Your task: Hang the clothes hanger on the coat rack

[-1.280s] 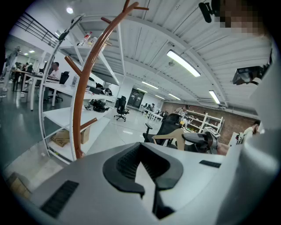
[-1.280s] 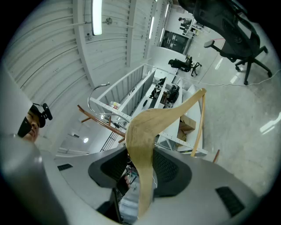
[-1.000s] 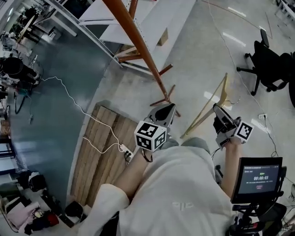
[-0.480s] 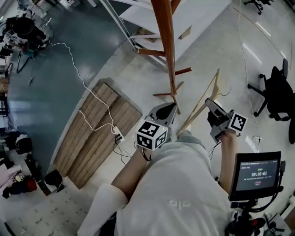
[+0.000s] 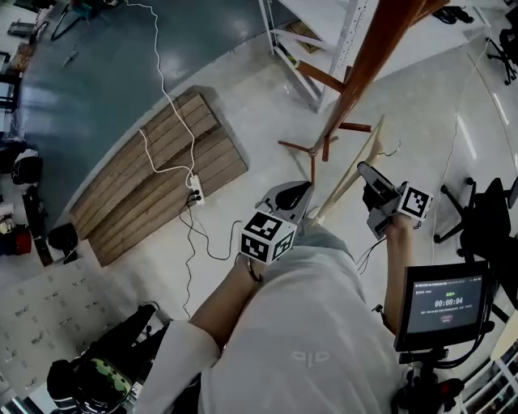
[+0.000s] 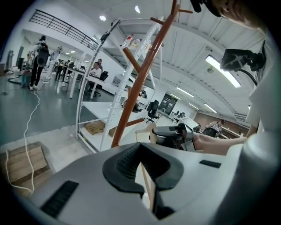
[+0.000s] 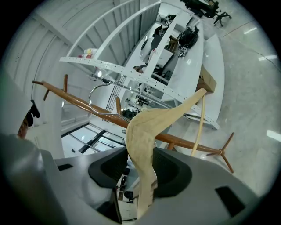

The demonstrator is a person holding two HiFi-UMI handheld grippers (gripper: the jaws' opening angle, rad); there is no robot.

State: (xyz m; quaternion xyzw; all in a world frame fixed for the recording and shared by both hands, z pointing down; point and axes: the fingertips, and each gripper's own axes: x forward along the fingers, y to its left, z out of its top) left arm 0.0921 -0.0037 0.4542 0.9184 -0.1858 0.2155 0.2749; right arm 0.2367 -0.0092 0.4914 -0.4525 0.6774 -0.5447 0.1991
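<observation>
The pale wooden clothes hanger (image 5: 356, 166) slants between my two grippers. My right gripper (image 5: 366, 179) is shut on its curved shoulder (image 7: 149, 127), and the metal hook (image 7: 94, 94) curls up beyond the jaws. The hanger's thin lower bar (image 6: 146, 186) sits in the narrow gap of my left gripper (image 6: 145, 169), which is shut on it; in the head view this gripper (image 5: 298, 198) is at the hanger's near end. The brown wooden coat rack (image 5: 368, 65) stands just beyond, its feet close to the hanger. Its pole and pegs (image 7: 88, 103) cross behind the hook and rise ahead of the left jaws (image 6: 131, 92).
A white metal shelving unit (image 5: 340, 24) stands behind the rack. A wooden pallet (image 5: 154, 182) with a white cable and power strip (image 5: 194, 192) lies to the left. An office chair (image 5: 486, 226) and a screen (image 5: 441, 303) are at the right, bags (image 5: 97, 376) at bottom left.
Both grippers have carried the hanger closer to the coat rack's base. The view has swung, so the rack's pole now leans to the upper right. The grips are unchanged.
</observation>
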